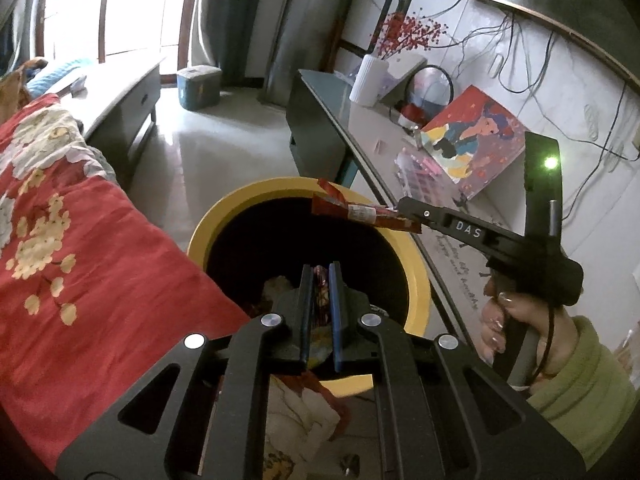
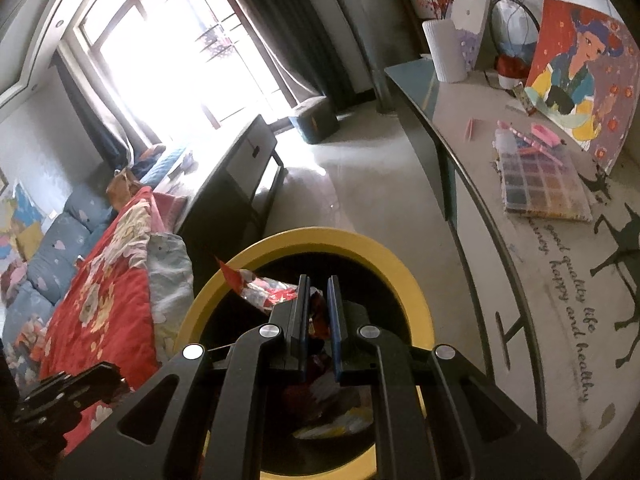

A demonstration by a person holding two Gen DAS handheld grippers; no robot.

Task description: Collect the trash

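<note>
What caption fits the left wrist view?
Both grippers, left and right, hold snack wrappers over the yellow-rimmed bin.

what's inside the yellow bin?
The yellow bin has a dark interior. Crumpled wrappers, red, white and yellow, lie at the bottom. Both grippers block much of the opening, so the rest of the contents and the fill level are hidden.

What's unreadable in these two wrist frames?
- Left wrist view: the wrapper in the left gripper shows only as a sliver between the jaws.
- Both views: the yellow bin contents are dark, partly covered by the grippers.
- Right wrist view: the right gripper covers most of its red wrapper.
</note>
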